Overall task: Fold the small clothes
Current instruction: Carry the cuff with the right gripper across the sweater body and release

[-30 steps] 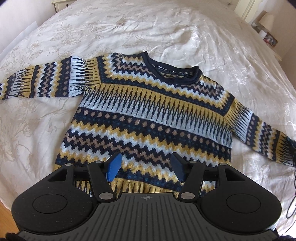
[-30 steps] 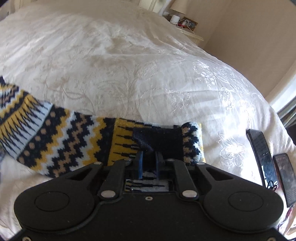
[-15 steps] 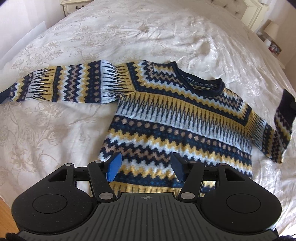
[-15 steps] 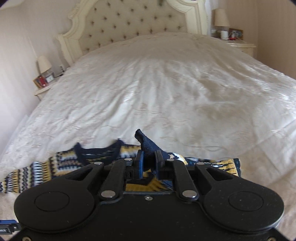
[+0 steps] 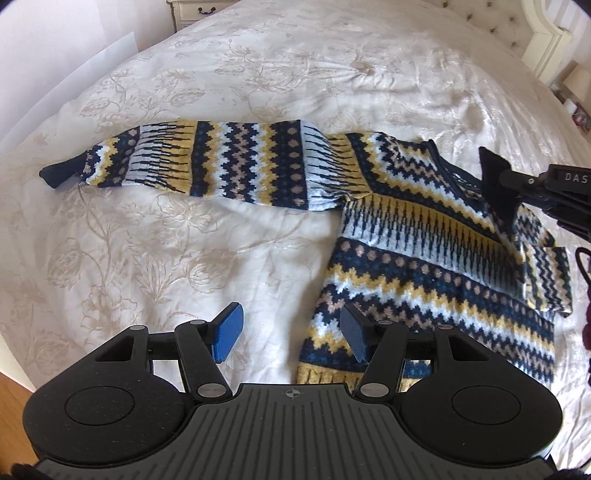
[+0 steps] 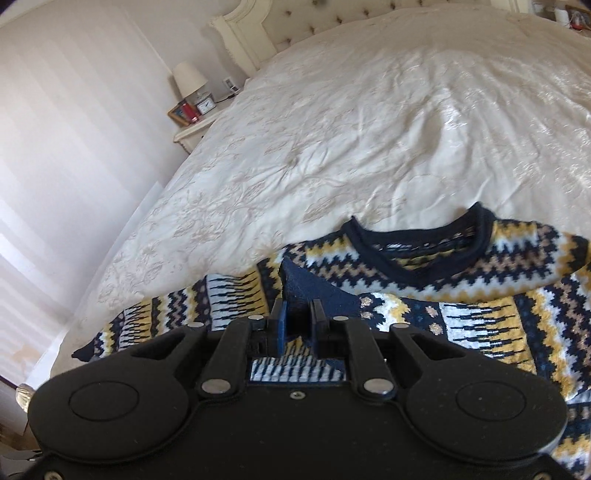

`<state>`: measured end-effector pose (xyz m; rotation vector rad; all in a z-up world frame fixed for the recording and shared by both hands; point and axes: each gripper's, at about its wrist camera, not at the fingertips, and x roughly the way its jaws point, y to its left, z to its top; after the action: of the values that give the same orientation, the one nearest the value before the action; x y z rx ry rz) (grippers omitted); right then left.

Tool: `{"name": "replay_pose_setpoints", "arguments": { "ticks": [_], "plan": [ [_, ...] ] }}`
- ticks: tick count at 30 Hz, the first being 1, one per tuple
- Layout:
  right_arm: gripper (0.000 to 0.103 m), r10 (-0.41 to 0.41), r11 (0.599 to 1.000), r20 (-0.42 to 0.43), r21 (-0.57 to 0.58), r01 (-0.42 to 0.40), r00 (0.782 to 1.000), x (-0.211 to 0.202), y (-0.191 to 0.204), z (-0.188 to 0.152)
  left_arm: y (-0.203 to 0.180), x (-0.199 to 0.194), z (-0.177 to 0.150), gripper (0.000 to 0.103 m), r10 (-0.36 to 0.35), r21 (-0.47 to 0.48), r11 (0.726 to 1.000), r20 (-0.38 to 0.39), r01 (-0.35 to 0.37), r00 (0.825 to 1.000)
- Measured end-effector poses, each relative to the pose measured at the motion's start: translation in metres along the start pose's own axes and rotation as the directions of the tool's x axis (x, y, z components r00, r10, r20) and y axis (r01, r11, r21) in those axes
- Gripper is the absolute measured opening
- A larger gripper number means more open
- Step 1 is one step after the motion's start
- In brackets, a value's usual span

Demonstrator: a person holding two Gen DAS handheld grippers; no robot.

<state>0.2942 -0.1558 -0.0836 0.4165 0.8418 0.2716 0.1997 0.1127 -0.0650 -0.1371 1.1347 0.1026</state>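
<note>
A navy, yellow and white patterned sweater point(image 5: 424, 266) lies flat on the cream bedspread point(image 5: 184, 258). Its left sleeve point(image 5: 221, 166) stretches out to the left. My left gripper point(image 5: 291, 336) is open and empty, hovering just above the sweater's lower left hem corner. My right gripper point(image 6: 299, 325) is shut on the navy cuff point(image 6: 314, 291) of the right sleeve and holds it over the sweater's chest, below the collar point(image 6: 424, 251). In the left wrist view the right gripper point(image 5: 517, 184) comes in from the right with the cuff point(image 5: 495, 177), the sleeve point(image 5: 546, 273) folded across the body.
A bedside table with a lamp point(image 6: 190, 79) and small items stands at the bed's far left. The tufted headboard point(image 6: 332, 18) is at the back. A nightstand point(image 5: 199, 11) shows beyond the bed's far edge. Wooden floor point(image 5: 11, 391) shows at the near left.
My right gripper has carried the right sleeve's cuff inward over the sweater's chest, folding the sleeve across. My left gripper has shifted left toward the hem's left corner, still open.
</note>
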Motion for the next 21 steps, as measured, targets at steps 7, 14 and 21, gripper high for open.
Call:
{"name": "replay_pose_setpoints", "arguments": {
  "ticks": [7, 14, 21],
  "plan": [
    [0.054, -0.006, 0.998, -0.024, -0.065, 0.004, 1.0, 0.004, 0.009, -0.019, -0.004, 0.012, 0.012, 0.057, -0.024, 0.021, 0.999, 0.019, 0.024, 1.0],
    [0.071, -0.144, 0.984, -0.043, -0.114, 0.138, 0.989, -0.016, -0.029, -0.035, -0.039, 0.033, 0.025, 0.057, -0.083, 0.089, 0.993, 0.025, 0.08, 0.996],
    [0.081, -0.243, 0.964, -0.079, -0.136, 0.231, 0.967, -0.037, -0.072, -0.056, -0.084, 0.076, 0.032, 0.057, -0.145, 0.172, 0.974, -0.016, 0.145, 0.989]
  ]
}}
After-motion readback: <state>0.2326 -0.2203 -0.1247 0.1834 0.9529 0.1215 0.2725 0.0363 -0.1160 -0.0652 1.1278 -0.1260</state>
